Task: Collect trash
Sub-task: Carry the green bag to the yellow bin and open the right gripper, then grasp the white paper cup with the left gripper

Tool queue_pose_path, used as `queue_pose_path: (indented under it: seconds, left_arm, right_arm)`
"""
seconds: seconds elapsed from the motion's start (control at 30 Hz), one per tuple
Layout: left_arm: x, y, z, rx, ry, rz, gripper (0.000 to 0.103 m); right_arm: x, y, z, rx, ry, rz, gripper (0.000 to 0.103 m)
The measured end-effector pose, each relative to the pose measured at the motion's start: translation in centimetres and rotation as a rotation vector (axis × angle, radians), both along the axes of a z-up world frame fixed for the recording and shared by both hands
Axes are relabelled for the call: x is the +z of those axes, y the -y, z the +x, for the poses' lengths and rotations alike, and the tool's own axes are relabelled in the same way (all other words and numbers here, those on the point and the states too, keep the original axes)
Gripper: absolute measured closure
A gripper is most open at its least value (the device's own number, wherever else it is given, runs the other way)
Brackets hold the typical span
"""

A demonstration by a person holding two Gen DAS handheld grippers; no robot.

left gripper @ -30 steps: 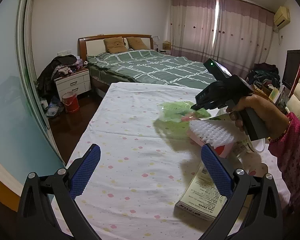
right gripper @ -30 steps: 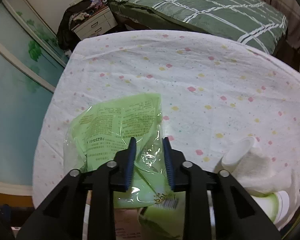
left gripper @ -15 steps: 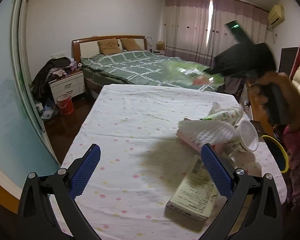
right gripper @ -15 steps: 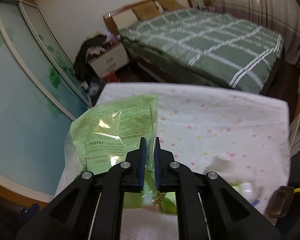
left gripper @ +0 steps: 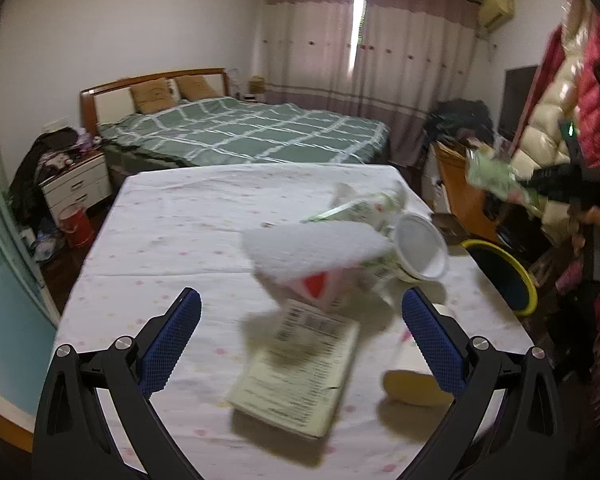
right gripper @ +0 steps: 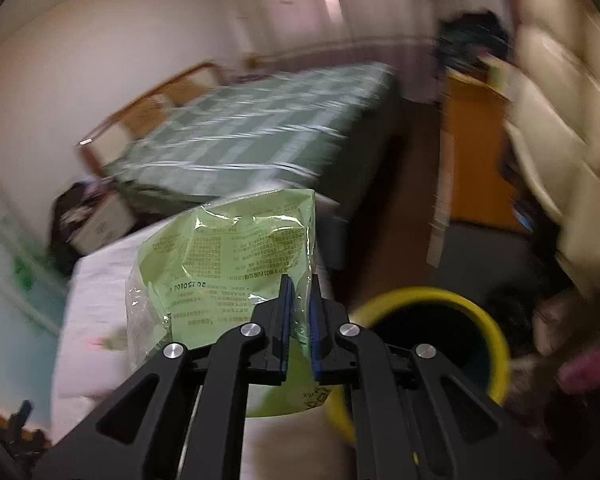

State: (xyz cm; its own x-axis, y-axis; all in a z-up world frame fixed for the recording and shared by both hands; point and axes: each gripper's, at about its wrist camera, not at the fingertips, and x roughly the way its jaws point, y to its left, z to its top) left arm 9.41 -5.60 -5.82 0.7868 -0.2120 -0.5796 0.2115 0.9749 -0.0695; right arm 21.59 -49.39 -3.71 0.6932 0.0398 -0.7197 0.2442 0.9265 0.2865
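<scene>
My right gripper (right gripper: 299, 292) is shut on a green plastic wrapper (right gripper: 228, 256) and holds it in the air, left of a yellow-rimmed bin (right gripper: 432, 344). In the left wrist view the wrapper (left gripper: 496, 176) hangs off the table's right side, above and beyond the bin (left gripper: 504, 276). My left gripper (left gripper: 300, 332) is open and empty above the table (left gripper: 172, 240). Below it lie a flat cream box (left gripper: 296, 376), a white bubble sheet (left gripper: 308, 252) over a red-and-white pack, and a tipped plastic cup (left gripper: 420, 252).
The table has a white dotted cloth. A bed with a green checked cover (left gripper: 240, 132) stands behind it, with a nightstand (left gripper: 76, 184) and a red bucket (left gripper: 74, 224) at the left. An orange cabinet (left gripper: 460, 184) and hanging padded coats (left gripper: 560, 120) are at the right.
My right gripper has swung the green wrapper from above the table to the right, beside the yellow bin. My left gripper has moved forward over the trash pile and stays open.
</scene>
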Motion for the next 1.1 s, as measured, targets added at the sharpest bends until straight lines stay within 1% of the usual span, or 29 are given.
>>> queue_pose_path:
  seconds: [0.03,0.1,0.13,0.23,0.33,0.43,0.5,0.53,0.57,0.67,0.8,0.9,1.1]
  left_arm:
    - [-0.1,0.7,-0.1,-0.016,-0.002,0.002,0.004]
    - [-0.3,2.0,-0.2,-0.049,-0.009,0.006,0.004]
    - [-0.5,2.9,-0.3,-0.068,-0.013,0.009,0.004]
    - [-0.9,5.0,-0.6,-0.125,-0.023,0.023,0.004]
    - [-1.4,6.5,-0.8,-0.195,-0.039,0.016,0.004]
    - [-2.0,8.2,-0.8,-0.242,-0.058,0.028,0.004]
    - [-2.3,9.1,-0.7,-0.263,-0.067,0.044,0.004]
    - [-2.5,9.5,-0.5,-0.273,-0.076,0.053,0.004]
    - [-2.7,9.8,-0.4,-0.281,-0.082,0.058,0.004]
    - [-3.1,10.4,0.0,-0.307,-0.107,0.065,0.004]
    - [-3.9,11.5,1.1,-0.348,-0.138,0.083,0.004]
    - [-4.9,12.6,1.8,-0.381,-0.162,0.119,0.004]
    - [-7.0,14.1,3.2,-0.415,-0.228,0.207,0.004]
  right_arm:
    - [-1.9,2.1,-0.4,-0.048,-0.038,-0.002,0.095]
    - [-4.6,4.0,-1.2,-0.101,-0.085,-0.022,0.095]
    - [-6.4,5.4,-1.2,-0.13,-0.118,-0.014,0.095]
    - [-10.5,7.9,-1.1,-0.17,-0.184,0.002,0.095]
    - [-13.8,8.9,-0.1,-0.162,-0.233,0.03,0.094]
    - [-16.2,8.7,1.1,-0.153,-0.271,0.015,0.09]
    - [-17.3,8.5,2.0,-0.152,-0.288,0.0,0.078]
    - [-17.6,8.5,2.0,-0.156,-0.285,-0.008,0.067]
    - [-17.8,8.4,1.9,-0.16,-0.283,-0.023,0.062]
    - [-17.8,8.5,1.6,-0.169,-0.271,-0.04,0.061]
    - [-16.8,8.3,0.0,-0.169,-0.253,-0.055,0.058]
    - [-16.2,8.1,-0.8,-0.162,-0.242,-0.058,0.055]
    - [-15.5,7.7,-1.5,-0.142,-0.236,-0.058,0.055]
